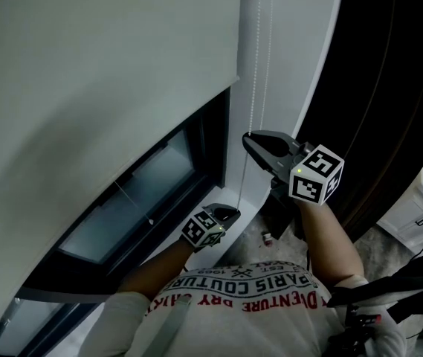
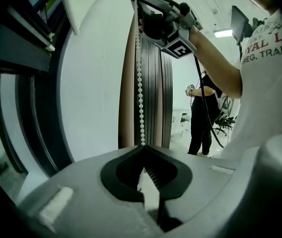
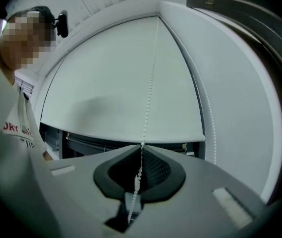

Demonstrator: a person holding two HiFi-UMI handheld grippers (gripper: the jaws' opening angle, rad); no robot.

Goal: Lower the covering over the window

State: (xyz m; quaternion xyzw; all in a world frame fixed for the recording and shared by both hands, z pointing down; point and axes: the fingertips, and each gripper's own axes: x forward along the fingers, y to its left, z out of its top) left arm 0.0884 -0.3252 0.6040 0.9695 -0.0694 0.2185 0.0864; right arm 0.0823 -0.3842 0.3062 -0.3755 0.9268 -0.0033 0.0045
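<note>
While the blind (image 1: 99,73) hangs only partway down, with a band of window (image 1: 133,192) bare below it, the job is all in the chain (image 1: 253,73) that runs down the wall (image 1: 293,50) at its right edge. Both tongs are closed on one run of that chain. The right tongs (image 1: 250,140) are high up, with the beads pinched at the jaw tips and trailing through the hollow behind them. The left tongs (image 1: 230,213) are lower, jaws together, with the chain going in at their tip.

I judge this to be a hand-over-hand pull. To do it well, draw straight down along the line of the chain, not out from the wall, so the beads feed cleanly. Release one pair only once the other holds firm. Keep the pulls steady so the blind comes down level.

A second run (image 3: 207,108) hangs just beside the first. Taking that one would likely raise the blind, and the two could tangle. A dark slatted panel (image 2: 155,93) stands just right of the chain, close enough to brush the upper tongs. A person (image 2: 202,113) stands well back in the room, out of the way.
</note>
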